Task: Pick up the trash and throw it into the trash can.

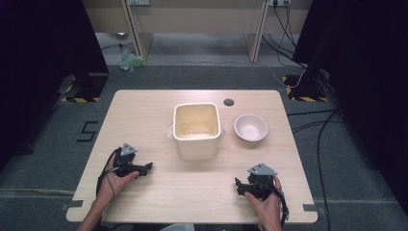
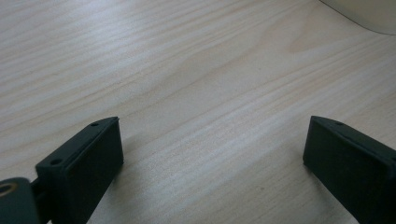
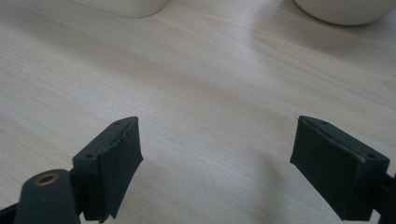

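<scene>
High view: a cream square container (image 1: 197, 131) sits at frame centre on the wooden table (image 1: 144, 115), its contents too pale to identify; a small bowl (image 1: 250, 127) stands just right of it. The left gripper (image 1: 144, 168), lower left, and the right gripper (image 1: 239, 185), lower right, have jaws spread wide, holding nothing. In the gripper views container and bowl are cut off at the top edge.

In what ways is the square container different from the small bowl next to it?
The square container is tall, with straight walls and rounded corners; the small bowl is round and low. The container is clearly bigger and stands near the middle of the table, while the bowl sits beside it, toward the person's right. The container's inside looks yellowish; the bowl's looks pale pinkish. Both are light-coloured, upright, open at the top and apart from both grippers.
</scene>
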Action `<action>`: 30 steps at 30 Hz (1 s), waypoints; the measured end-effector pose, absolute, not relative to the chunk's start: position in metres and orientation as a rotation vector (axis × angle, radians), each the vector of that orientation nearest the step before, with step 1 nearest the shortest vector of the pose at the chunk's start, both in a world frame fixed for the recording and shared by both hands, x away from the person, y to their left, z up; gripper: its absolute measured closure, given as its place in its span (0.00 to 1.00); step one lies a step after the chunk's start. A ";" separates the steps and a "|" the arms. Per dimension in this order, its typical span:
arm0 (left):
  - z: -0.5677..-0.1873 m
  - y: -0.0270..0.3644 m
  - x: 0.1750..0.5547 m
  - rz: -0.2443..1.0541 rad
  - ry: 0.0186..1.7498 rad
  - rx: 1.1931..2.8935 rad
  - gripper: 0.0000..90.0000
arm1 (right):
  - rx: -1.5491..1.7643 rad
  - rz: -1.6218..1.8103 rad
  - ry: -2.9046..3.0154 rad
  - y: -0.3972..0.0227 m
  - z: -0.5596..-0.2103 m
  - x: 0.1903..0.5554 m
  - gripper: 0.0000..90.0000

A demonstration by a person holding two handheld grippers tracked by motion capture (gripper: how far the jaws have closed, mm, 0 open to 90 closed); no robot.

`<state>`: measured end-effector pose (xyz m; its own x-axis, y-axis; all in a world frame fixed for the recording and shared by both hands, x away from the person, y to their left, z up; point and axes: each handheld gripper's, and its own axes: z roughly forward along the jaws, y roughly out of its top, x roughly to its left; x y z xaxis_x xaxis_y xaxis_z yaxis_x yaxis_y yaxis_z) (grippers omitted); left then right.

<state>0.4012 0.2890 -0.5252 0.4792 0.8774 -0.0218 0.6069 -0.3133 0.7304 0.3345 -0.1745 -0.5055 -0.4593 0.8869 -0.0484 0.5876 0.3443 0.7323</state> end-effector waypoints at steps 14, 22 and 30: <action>-0.525 0.289 0.401 0.506 1.222 2.039 0.04 | 1.297 0.879 2.138 -0.175 -0.486 0.352 0.18; -0.525 0.289 0.401 0.506 1.222 2.038 0.04 | 1.293 0.872 2.116 -0.175 -0.469 0.367 0.19; -0.525 0.289 0.401 0.506 1.221 2.039 0.04 | 1.249 0.845 2.104 -0.173 -0.461 0.394 0.21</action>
<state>0.4013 0.2890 -0.5254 0.4797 0.8772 -0.0210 0.6049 -0.3133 0.7321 0.3935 -0.1729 -0.4609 -0.4199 0.8973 -0.1359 0.5543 0.3721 0.7445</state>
